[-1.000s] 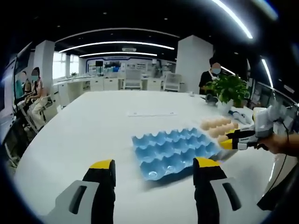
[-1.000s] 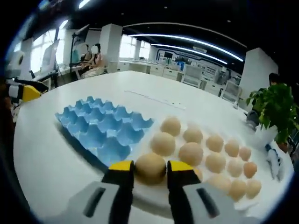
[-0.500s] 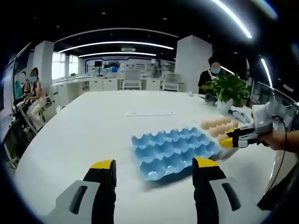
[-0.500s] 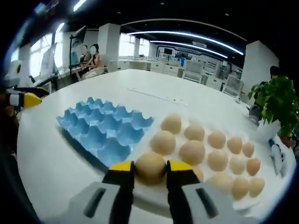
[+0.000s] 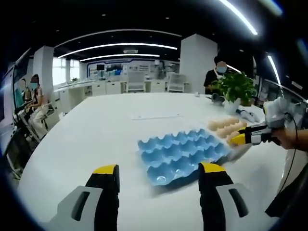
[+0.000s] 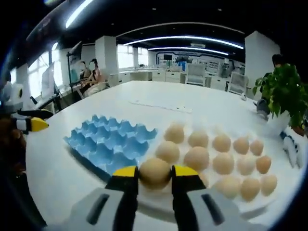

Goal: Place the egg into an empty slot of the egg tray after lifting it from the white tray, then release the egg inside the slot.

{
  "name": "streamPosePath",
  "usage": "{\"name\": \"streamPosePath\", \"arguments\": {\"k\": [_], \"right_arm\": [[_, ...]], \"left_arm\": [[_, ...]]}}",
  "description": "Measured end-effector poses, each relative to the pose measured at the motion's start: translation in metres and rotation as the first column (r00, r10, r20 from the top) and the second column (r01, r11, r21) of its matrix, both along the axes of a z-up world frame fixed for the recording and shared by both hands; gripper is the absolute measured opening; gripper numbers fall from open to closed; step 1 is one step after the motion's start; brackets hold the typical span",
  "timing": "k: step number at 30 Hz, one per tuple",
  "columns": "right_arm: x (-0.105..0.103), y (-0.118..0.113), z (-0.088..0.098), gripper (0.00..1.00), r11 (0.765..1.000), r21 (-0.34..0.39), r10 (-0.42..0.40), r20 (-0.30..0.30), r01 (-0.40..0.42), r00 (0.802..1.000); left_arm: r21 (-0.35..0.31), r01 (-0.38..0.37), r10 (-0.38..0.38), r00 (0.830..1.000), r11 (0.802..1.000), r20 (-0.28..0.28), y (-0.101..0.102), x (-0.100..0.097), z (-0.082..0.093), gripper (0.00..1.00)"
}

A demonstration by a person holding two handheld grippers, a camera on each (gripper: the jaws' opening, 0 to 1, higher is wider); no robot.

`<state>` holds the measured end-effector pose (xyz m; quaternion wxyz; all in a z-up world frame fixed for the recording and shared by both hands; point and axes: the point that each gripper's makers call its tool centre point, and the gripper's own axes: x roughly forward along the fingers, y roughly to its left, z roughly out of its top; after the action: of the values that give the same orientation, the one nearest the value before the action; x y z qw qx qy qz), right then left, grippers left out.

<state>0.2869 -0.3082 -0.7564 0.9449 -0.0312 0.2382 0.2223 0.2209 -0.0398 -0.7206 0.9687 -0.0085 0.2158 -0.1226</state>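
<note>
**Ann:** Right gripper view: big white table (image 6: 202, 103), blue egg tray (image 6: 108, 144) with every slot empty, white tray (image 6: 168, 207) beside it, and the right gripper (image 6: 155, 174) pinching the egg (image 6: 155, 172) just above that tray.

**Ben:** Risky carry. Squeeze harder and the shell could crack; loosen and it drops among the other eggs (image 6: 224, 161).

**Ann:** Left gripper (image 5: 159, 172) hangs spread, holding nothing.

Potted plant (image 6: 283, 94) – far table edge, paper strip (image 5: 150, 116), perhaps a label, seated people (image 6: 89, 76)

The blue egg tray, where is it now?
In the right gripper view, the blue egg tray lies on the white table, left of the eggs on the white tray.
</note>
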Motion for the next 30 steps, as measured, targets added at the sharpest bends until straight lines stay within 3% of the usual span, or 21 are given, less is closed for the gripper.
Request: {"name": "streamPosePath", "arguments": {"k": [5, 8, 11, 14, 16, 24, 30], "right_arm": [[0.0, 0.007, 0.012, 0.26, 0.991, 0.129, -0.023, -0.042, 0.029, 0.999], [0.005, 0.006, 0.027, 0.26, 0.996, 0.091, -0.015, 0.007, 0.014, 1.0], [0.003, 0.007, 0.031, 0.26, 0.995, 0.094, -0.019, 0.006, 0.018, 1.0], [-0.002, 0.01, 0.029, 0.26, 0.997, 0.083, -0.012, -0.001, 0.012, 1.0], [-0.006, 0.016, 0.03, 0.26, 0.996, 0.086, -0.007, -0.006, 0.007, 1.0], [-0.022, 0.069, 0.042, 0.26, 0.988, 0.139, 0.071, 0.01, -0.072, 0.997], [-0.027, 0.11, 0.049, 0.26, 0.978, 0.157, 0.132, 0.031, -0.135, 0.991]], "left_arm": [[0.002, 0.017, -0.017, 1.0, 1.0, -0.006, -0.004, 0.0, 0.0, 0.68], [0.019, 0.048, -0.047, 0.999, 0.999, -0.011, -0.007, -0.001, -0.002, 0.68], [0.035, 0.106, -0.105, 0.994, 0.994, -0.009, -0.013, -0.003, -0.001, 0.71], [0.073, 0.149, -0.15, 0.989, 0.986, 0.005, -0.015, -0.005, 0.0, 0.81], [0.084, 0.151, -0.152, 0.988, 0.985, 0.004, -0.013, -0.006, -0.001, 0.84], [0.056, 0.15, -0.149, 0.989, 0.987, -0.012, 0.002, -0.01, -0.002, 0.8], [0.07, 0.191, -0.191, 0.982, 0.979, -0.011, 0.006, -0.012, -0.006, 0.96]]}}
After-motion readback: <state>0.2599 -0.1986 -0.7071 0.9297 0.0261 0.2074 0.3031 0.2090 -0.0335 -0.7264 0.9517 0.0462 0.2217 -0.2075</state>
